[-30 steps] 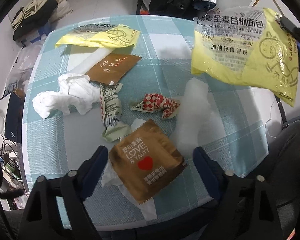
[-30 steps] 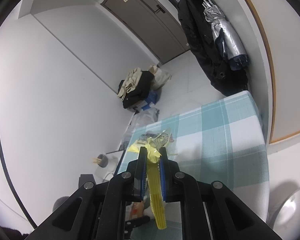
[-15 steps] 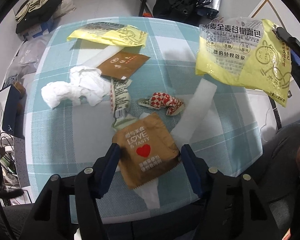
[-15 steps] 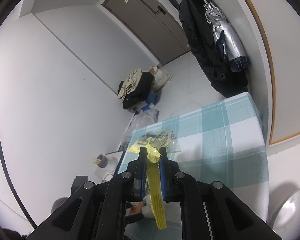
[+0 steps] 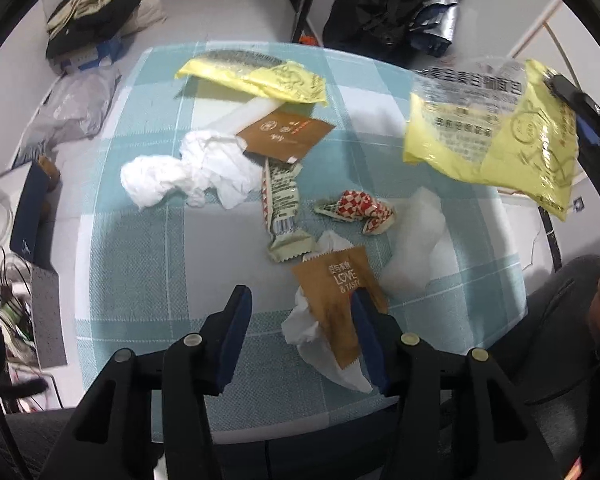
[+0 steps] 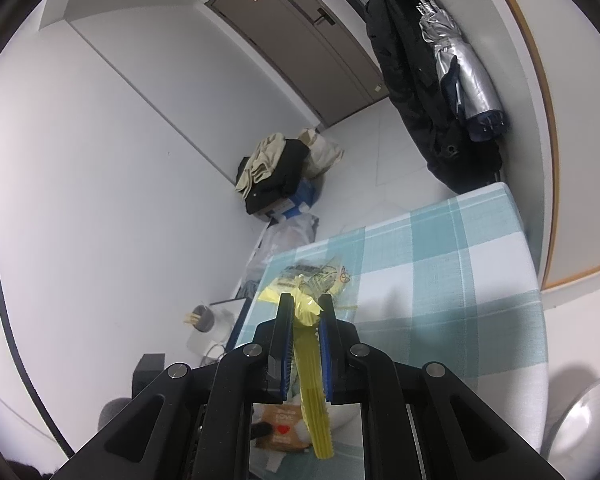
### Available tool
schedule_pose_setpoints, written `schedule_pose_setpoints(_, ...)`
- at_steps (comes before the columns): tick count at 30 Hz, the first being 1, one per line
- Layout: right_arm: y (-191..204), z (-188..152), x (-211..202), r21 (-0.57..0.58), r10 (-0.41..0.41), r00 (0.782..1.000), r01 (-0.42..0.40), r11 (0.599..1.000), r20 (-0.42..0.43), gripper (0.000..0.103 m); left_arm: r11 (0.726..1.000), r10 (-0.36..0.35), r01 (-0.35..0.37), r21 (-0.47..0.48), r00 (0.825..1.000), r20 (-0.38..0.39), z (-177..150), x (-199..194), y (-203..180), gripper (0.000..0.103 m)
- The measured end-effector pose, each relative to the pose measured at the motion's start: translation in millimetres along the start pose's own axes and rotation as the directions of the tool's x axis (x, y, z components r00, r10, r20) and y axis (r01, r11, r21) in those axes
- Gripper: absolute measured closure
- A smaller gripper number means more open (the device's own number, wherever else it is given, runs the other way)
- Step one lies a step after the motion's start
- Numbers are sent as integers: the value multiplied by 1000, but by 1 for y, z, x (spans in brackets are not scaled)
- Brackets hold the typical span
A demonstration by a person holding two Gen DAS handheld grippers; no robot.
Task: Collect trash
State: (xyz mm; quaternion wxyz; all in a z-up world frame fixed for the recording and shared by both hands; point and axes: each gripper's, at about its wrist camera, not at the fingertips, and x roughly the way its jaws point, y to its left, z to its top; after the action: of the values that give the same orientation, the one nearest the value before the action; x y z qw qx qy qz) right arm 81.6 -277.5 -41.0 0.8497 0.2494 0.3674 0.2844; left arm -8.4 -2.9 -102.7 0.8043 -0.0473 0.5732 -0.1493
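My left gripper (image 5: 300, 304) is open and empty above the near edge of the checked table (image 5: 148, 248). Its right finger overlaps a brown "LOVE & TASTY" wrapper (image 5: 336, 284) lying on a crumpled tissue (image 5: 304, 328). Farther back lie a striped snack wrapper (image 5: 282, 208), a red checked wrapper (image 5: 360, 210), a white tissue pile (image 5: 188, 174), a second brown packet (image 5: 286, 136) and a flat yellow bag (image 5: 256, 74). My right gripper (image 6: 305, 320) is shut on a yellow bread bag (image 6: 312, 384), which hangs in the air at the right of the left wrist view (image 5: 496, 132).
A white foam sheet (image 5: 416, 248) lies at the table's right side. A pile of clothes and bags (image 6: 280, 172) sits on the floor beyond the table. A dark coat and silver umbrella (image 6: 452, 80) hang on the wall. Boxes and cables (image 5: 24, 220) stand left of the table.
My left gripper has pulled back and shifted left, so the brown wrapper now lies at its right finger instead of between the fingers. The held yellow bag sits farther right in view.
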Motion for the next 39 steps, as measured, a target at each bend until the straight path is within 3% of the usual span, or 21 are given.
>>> schedule_pose_setpoints(5,2,-1,1,-3,4,1000,-4,1000,-1,92,994,43,-42,102,999,-5,-3,8,-18,56)
schedule_pose_setpoints(14,-2,-1,-6,8,12,1000,-12,1000,10,92,987,44,-43,153,999,-4,5,19,-28,57)
schedule_pose_setpoints(18,-3,-1,-10,10,17,1000,-17,1000,16,92,985,49,-47,169,999,-5,4,19,-28,87)
schedule_pose_setpoints(21,-4,0,-12,9,21,999,-21,1000,24,91,986,42,-43,159,999,9,5,17,-28,98)
schedule_pose_setpoints(24,-3,0,-14,9,26,999,-26,1000,26,91,986,27,-31,161,999,29,5,10,-30,101)
schedule_pose_setpoints(32,-5,0,-17,17,29,999,-30,999,25,91,990,-43,36,133,998,47,8,-5,-36,103)
schedule_pose_setpoints(37,-6,0,-18,26,28,999,-29,999,25,91,990,39,-39,134,999,-2,9,-3,-24,103)
schedule_pose_setpoints(39,-6,0,-18,28,30,999,-31,999,24,91,986,52,-48,157,998,-27,5,0,-22,89)
